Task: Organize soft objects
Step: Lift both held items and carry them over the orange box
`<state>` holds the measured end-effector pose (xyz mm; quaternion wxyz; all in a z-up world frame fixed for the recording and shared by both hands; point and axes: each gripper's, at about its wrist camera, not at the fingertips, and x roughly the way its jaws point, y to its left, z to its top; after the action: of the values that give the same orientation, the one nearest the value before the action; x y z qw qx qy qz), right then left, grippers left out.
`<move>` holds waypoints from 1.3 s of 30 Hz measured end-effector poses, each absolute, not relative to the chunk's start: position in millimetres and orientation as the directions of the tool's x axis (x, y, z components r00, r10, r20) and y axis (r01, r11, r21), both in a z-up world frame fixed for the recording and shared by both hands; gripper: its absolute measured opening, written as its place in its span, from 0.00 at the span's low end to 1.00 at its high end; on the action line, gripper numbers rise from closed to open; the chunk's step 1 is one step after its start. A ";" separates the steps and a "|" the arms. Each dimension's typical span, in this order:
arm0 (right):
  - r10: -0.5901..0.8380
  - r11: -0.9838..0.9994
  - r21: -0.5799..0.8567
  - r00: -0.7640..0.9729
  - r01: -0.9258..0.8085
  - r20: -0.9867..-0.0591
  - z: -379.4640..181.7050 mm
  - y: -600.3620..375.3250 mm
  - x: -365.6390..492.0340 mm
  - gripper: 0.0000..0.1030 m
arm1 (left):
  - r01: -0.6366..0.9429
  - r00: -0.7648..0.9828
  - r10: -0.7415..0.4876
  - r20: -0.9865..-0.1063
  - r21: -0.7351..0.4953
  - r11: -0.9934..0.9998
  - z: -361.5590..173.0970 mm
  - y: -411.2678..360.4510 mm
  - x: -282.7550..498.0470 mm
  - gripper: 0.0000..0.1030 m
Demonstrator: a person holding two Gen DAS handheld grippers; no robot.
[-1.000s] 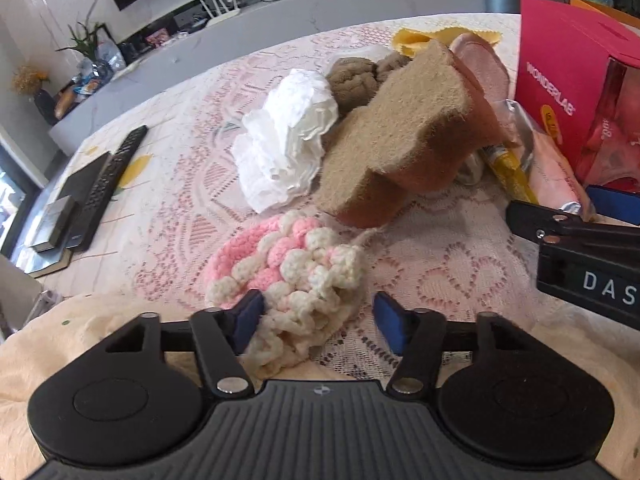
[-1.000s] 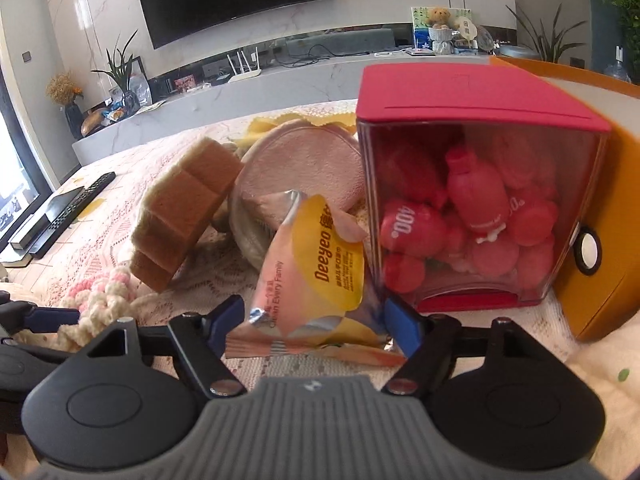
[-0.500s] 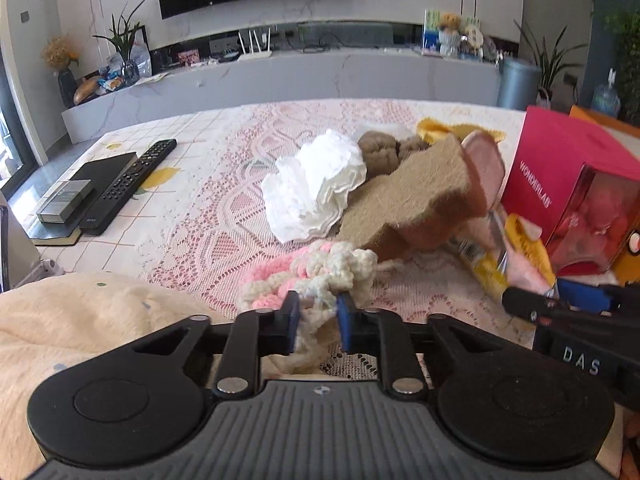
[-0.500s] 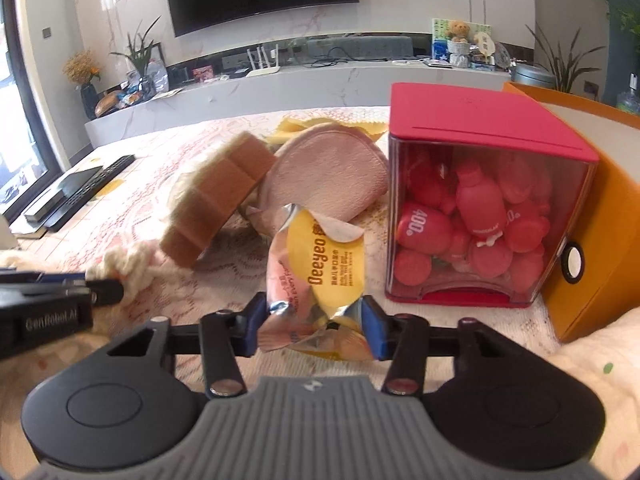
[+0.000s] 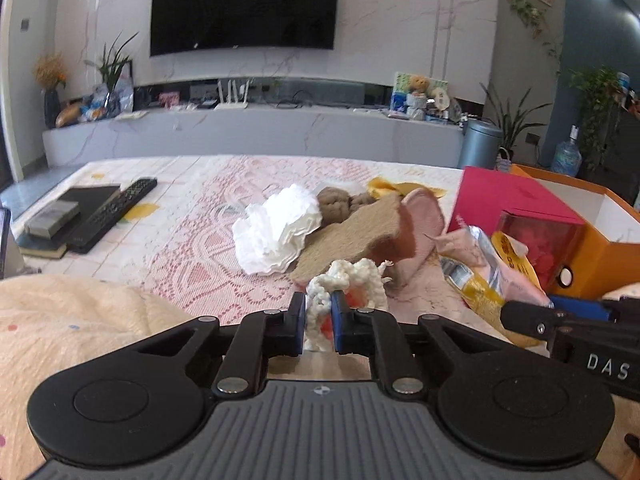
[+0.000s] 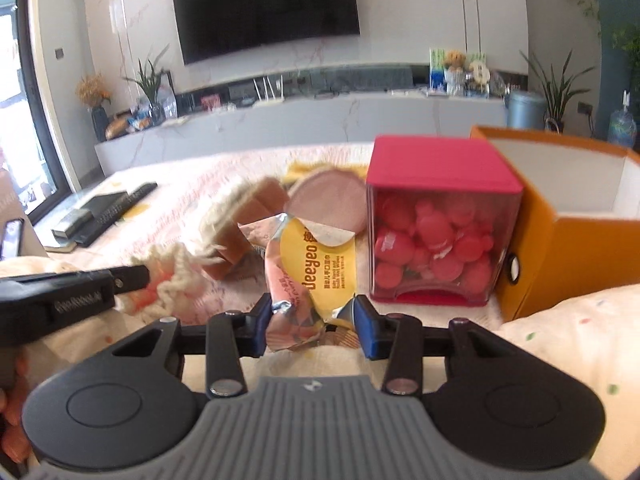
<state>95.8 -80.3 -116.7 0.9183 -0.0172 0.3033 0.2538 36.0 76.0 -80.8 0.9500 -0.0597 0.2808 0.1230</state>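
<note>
1. Left gripper (image 5: 318, 322), jaws closing, pinches the knitted piece (image 5: 352, 280), which stands upright above the tablecloth (image 5: 192, 248).
2. Right gripper (image 6: 310, 322), jaws closing, clamps the wipes packet (image 6: 316, 264), long axis upright, near the red box (image 6: 440, 176).
3. Orange box (image 6: 580, 248) stands open beside the red box.

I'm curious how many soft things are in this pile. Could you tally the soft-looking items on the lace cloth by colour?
White: 1, ruffled white bundle
Brown: 2, knitted brown piece, tan sponge slab
Pink: 1, round pink pad
Cream and pink: 1, crocheted piece, held in the left gripper
Yellow and pink: 1, wipes packet, held in the right gripper
Total: 6
</note>
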 end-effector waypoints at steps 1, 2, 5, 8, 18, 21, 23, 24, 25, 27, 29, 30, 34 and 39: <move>0.458 0.870 0.118 0.693 -0.479 -0.557 -113.1 -82.6 91.7 0.41 | -0.257 0.820 0.196 -0.538 -0.040 0.966 -79.4 72.5 33.7 0.14; 0.459 0.870 0.117 0.700 -0.480 -0.548 -109.6 -85.6 87.5 0.41 | -0.253 0.826 0.194 -0.529 -0.041 0.967 -77.4 70.3 31.9 0.14; 0.466 0.871 0.128 0.717 -0.474 -0.519 -97.9 -95.6 77.1 0.41 | -0.251 0.839 0.185 -0.512 -0.062 0.966 -71.3 67.6 26.7 0.14; 0.467 0.875 0.136 0.737 -0.464 -0.489 -85.6 -105.7 69.0 0.41 | -0.254 0.835 0.170 -0.523 -0.094 0.963 -67.4 67.5 25.3 0.14; 0.437 0.899 0.185 0.801 -0.396 -0.410 -51.7 -151.8 57.1 0.41 | -0.167 0.902 0.076 -0.425 -0.182 0.969 -36.4 50.6 15.5 0.09; 0.419 0.908 0.194 0.817 -0.371 -0.397 -44.3 -165.2 58.7 0.41 | -0.114 0.917 0.030 -0.397 -0.190 0.975 -25.9 39.2 19.3 0.08; 0.408 0.913 0.198 0.828 -0.358 -0.385 -39.8 -174.2 60.7 0.41 | -0.084 0.925 0.003 -0.379 -0.196 0.977 -19.4 31.0 24.1 0.08; 0.403 0.915 0.200 0.833 -0.351 -0.380 -37.6 -178.6 61.7 0.41 | -0.069 0.928 -0.011 -0.373 -0.202 0.977 -16.0 28.9 27.0 0.08; 0.399 0.916 0.202 0.836 -0.346 -0.376 -35.4 -183.2 62.9 0.41 | -0.056 0.930 -0.026 -0.366 -0.211 0.976 -13.1 26.4 30.5 0.08; 0.391 0.919 0.208 0.842 -0.336 -0.370 -31.6 -192.1 65.7 0.41 | -0.036 0.932 -0.048 -0.358 -0.224 0.974 -7.5 22.7 38.5 0.08; 0.380 0.923 0.208 0.850 -0.323 -0.365 -28.6 -200.0 68.9 0.41 | -0.016 0.935 -0.065 -0.347 -0.224 0.974 -1.7 16.1 47.5 0.08; 0.371 0.927 0.203 0.856 -0.316 -0.361 -27.6 -203.4 70.3 0.41 | -0.006 0.937 -0.071 -0.343 -0.220 0.975 0.9 13.4 51.8 0.08; 0.345 0.936 0.198 0.869 -0.290 -0.354 -23.3 -219.0 78.8 0.41 | 0.048 0.939 -0.110 -0.325 -0.193 0.980 8.6 0.7 69.1 0.08; 0.317 0.946 0.179 0.881 -0.269 -0.351 -17.1 -237.2 95.6 0.41 | 0.126 0.929 -0.173 -0.327 -0.161 0.979 13.1 -19.7 93.7 0.08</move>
<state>95.6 -237.2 -17.1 0.9678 0.0625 0.1910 0.1515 93.7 -19.7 13.1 0.9797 -0.0686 0.1722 -0.0763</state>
